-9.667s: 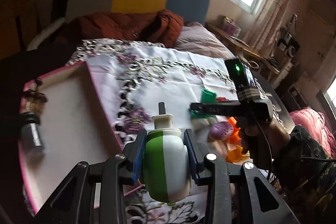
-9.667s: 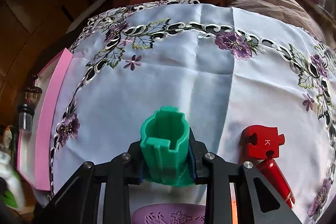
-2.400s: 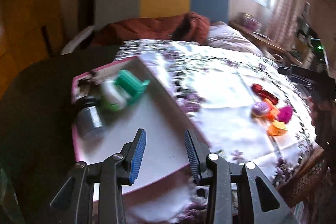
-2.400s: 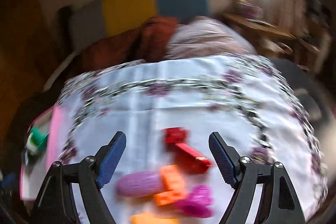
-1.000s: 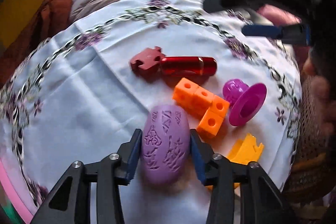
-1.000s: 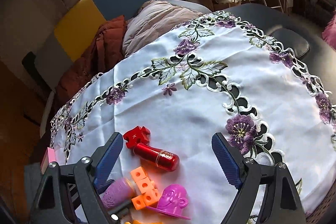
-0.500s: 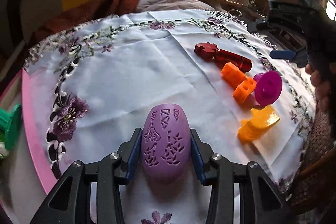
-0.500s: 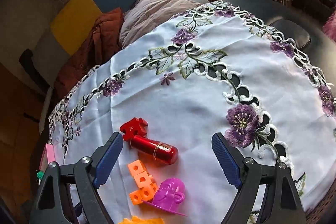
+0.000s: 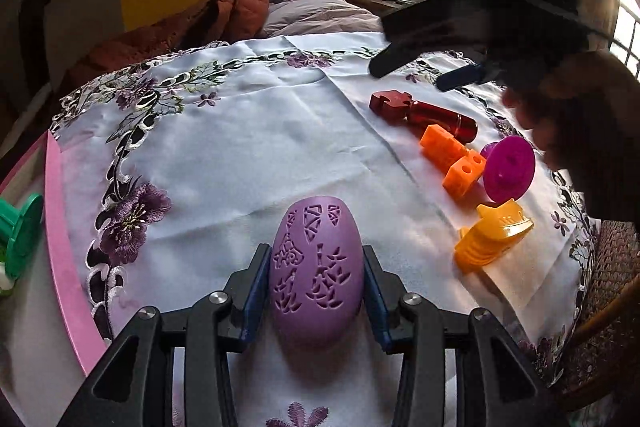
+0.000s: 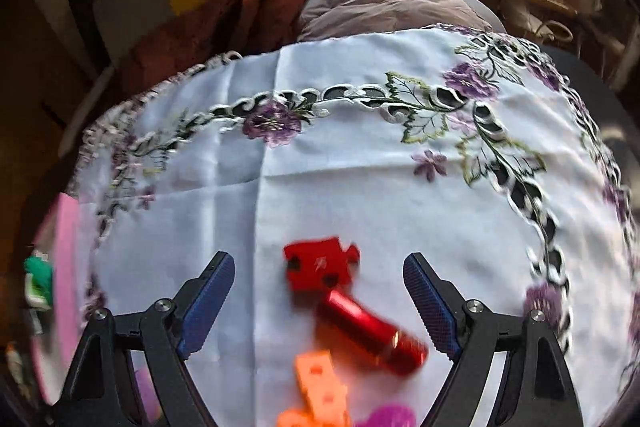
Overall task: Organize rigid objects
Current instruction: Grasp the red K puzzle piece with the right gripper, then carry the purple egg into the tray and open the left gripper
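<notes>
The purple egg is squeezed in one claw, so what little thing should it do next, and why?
Probably carry the purple egg sideways over the pink-rimmed tray before letting go. The left gripper already clamps it above the tablecloth, and a green toy sorted there suggests that is where it belongs.

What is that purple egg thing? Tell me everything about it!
The purple egg is a smooth, matte, plastic-looking oval with cut-out shapes on top, triangles and leaf-like marks. It lies lengthwise, pointing away from the camera, clamped between the blue pads of the left gripper above the white flowered tablecloth. Whether its underside touches the cloth is hidden.
</notes>
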Demonstrator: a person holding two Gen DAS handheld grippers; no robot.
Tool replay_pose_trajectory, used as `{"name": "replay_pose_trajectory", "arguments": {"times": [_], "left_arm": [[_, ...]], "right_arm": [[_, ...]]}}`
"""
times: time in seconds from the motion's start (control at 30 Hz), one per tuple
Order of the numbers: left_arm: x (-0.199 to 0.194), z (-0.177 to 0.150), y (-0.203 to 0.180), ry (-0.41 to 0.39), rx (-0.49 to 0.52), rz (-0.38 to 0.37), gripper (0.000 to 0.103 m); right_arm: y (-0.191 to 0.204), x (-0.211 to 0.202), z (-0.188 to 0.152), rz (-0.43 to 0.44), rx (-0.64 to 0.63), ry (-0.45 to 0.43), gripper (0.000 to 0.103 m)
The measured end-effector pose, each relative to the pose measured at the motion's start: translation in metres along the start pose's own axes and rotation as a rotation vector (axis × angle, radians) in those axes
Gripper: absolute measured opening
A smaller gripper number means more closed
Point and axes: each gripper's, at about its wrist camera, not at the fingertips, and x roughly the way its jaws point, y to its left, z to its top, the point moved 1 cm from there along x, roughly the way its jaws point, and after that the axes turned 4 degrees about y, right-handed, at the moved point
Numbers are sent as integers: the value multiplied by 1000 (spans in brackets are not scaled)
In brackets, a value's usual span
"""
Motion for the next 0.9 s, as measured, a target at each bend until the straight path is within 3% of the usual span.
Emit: {"name": "replay_pose_trajectory", "arguments": {"times": [0.07,0.1,0.17,0.5,0.9], "left_arm": [[0,-1,1,-4,-4,-5,43],[0,0,2,-4,-9,-9,43],[0,-1,2,-9,-18,-10,43],[0,-3,-1,-26,-19,7,43],[-5,4,-2,20,-62,8,43]], "right_arm": [[0,15,0,15,-8,31,68],[-2,24,-2,8,-13,60,66],[3,26,-3,-55,-72,49,48],[-3,32,-5,-26,-62,64,48],[10,34,-6,-92,-143,52,47]]}}
